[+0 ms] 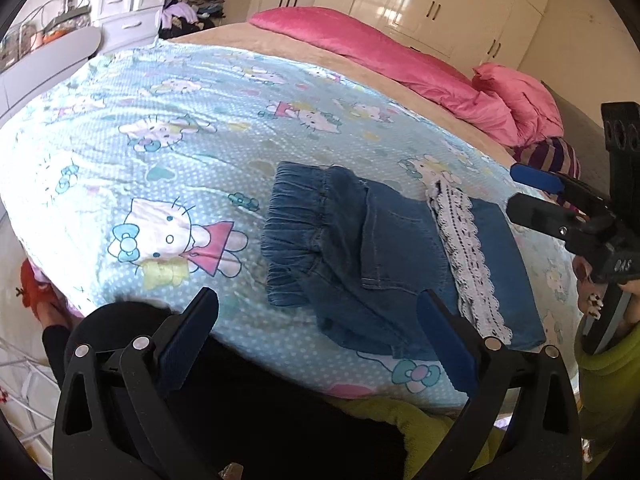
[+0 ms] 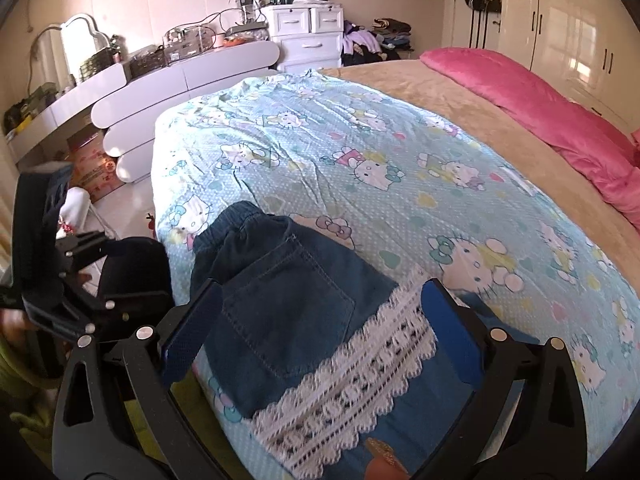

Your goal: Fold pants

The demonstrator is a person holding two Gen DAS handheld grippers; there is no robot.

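Both grippers, left gripper (image 1: 318, 314) and right gripper (image 2: 322, 306), hover with jaws wide, empty; folded denim pants (image 1: 360, 248) on bed (image 1: 168, 128), lace trim (image 1: 464, 256) at 3 o'clock.

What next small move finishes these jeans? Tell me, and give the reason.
Probably lower the right gripper onto the lace-trimmed leg end and fold it toward the waistband. The jeans lie already partly folded on the sheet, and both the right gripper and the left gripper hang open, gripping nothing.
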